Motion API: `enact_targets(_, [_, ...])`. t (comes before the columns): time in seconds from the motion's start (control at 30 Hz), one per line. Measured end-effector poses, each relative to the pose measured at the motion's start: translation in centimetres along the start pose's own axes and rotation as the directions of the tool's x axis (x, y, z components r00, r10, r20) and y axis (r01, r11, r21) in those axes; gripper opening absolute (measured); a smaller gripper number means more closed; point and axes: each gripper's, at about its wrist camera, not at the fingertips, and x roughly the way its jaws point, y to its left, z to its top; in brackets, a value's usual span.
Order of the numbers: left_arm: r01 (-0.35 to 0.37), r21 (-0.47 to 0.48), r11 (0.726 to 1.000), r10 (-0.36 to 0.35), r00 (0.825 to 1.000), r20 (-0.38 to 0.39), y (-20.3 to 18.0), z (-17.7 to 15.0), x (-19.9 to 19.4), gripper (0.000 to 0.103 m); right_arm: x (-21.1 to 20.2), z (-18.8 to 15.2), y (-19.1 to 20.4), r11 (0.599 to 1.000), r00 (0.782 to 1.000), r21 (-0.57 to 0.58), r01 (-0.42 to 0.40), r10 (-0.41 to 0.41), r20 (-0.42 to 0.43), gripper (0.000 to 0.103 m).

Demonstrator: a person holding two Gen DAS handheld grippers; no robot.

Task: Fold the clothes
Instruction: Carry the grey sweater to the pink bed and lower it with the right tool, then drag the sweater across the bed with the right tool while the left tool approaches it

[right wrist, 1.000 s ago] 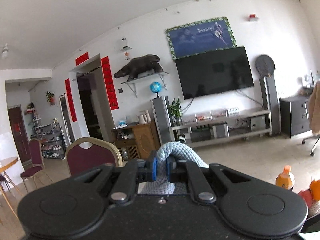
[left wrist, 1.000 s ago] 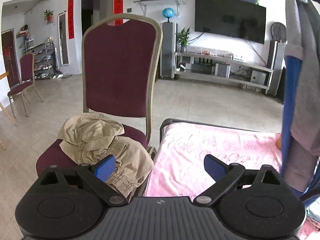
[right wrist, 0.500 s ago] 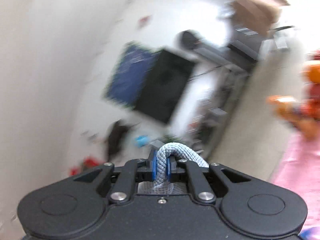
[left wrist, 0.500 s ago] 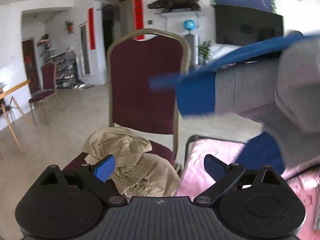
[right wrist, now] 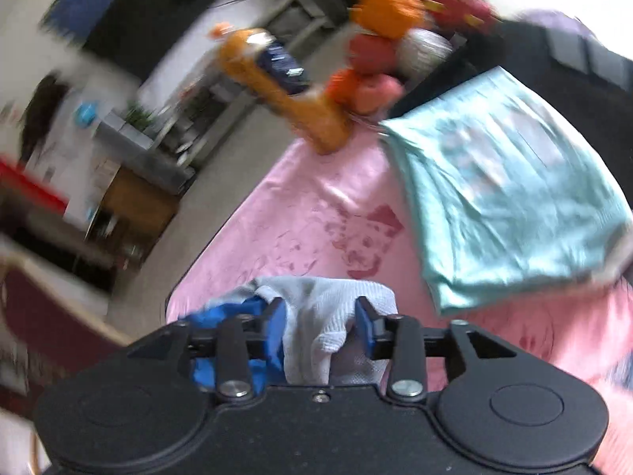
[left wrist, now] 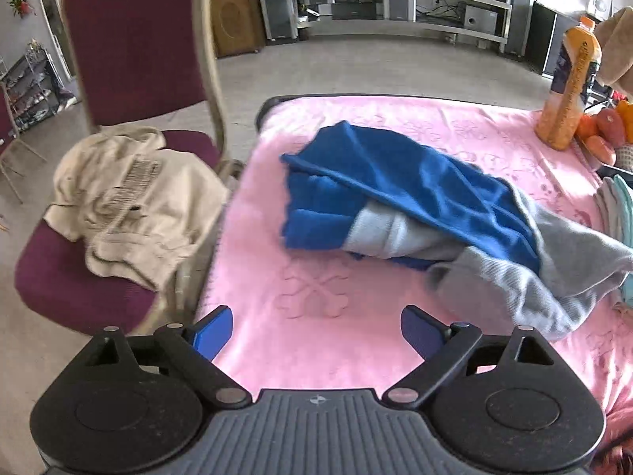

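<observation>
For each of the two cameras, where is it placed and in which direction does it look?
Left wrist: on the left gripper, open, looking down over the pink table cover at the blue-grey garment.
Right wrist: on the right gripper, tilted; jaws just opening, grey cloth between them, teal garment ahead.
Both show the pink cover, blue-grey garment and orange bottle.

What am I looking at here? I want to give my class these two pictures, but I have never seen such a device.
A person holds a two-finger gripper in each hand, each with a camera looking along its fingers. In the left view, the left gripper is open and empty above a pink blanket, where a blue and grey sweater lies crumpled. A beige garment sits on a maroon chair, and an orange juice bottle stands at the far corner. The blurred right view shows the right gripper: its jaws have just been opening, with the sweater's grey knit loose between them, beside a folded teal garment.
</observation>
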Motion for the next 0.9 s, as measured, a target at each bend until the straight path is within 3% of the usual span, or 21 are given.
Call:
enact_targets(0.13, [0.0, 0.0, 1.0, 0.0, 1.0, 0.02, -1.3, 0.4, 0.9, 0.082, 1.0, -0.2, 3.1, 0.972, 0.989, -0.203, -0.117, 0.094, -0.117, 0.048])
enact_targets(0.23, [-0.024, -0.022, 0.999, 0.025, 0.999, 0.048, -1.0, 0.6, 0.3, 0.072, 3.2, -1.9, 6.5, 0.925, 0.968, -0.329, -0.192, 0.122, -0.221, 0.048])
enact_targets(0.37, [-0.064, -0.029, 0.998, 0.066, 0.995, 0.078, 0.3, 1.0, 0.4, 0.074, 5.2, -4.0, 11.4, 0.811, 0.973, -0.564, -0.156, 0.029, -0.228, 0.053])
enact_targets(0.53, [-0.041, -0.089, 0.995, 0.044, 0.999, 0.024, 2.4, 0.7, 3.0, 0.075, 9.8, -5.2, 14.2, 0.742, 0.965, -0.656, -0.137, -0.05, -0.258, 0.059])
enact_targets(0.6, [-0.043, -0.098, 0.994, 0.044, 0.999, 0.011, 3.0, 0.5, 3.7, 0.078, 11.8, -6.2, 15.2, 0.708, 0.964, -0.693, -0.137, -0.066, -0.257, 0.071])
enact_targets(0.67, [-0.051, -0.099, 0.994, 0.053, 0.998, 0.016, 3.4, 0.3, 4.2, 0.082, 13.9, -7.4, 16.2, 0.669, 0.961, -0.728, -0.149, -0.075, -0.266, 0.074])
enact_targets(0.77, [-0.048, -0.11, 0.993, 0.052, 0.998, 0.039, 4.3, 0.2, 4.7, 0.084, 16.9, -9.7, 18.5, 0.557, 0.953, -0.812, -0.173, -0.115, -0.281, 0.076])
enact_targets(0.9, [-0.03, -0.116, 0.993, 0.036, 0.998, 0.048, 5.1, 0.0, 6.0, 0.084, 19.8, -12.6, 20.5, 0.356, 0.961, -0.923, -0.145, -0.171, -0.217, 0.076])
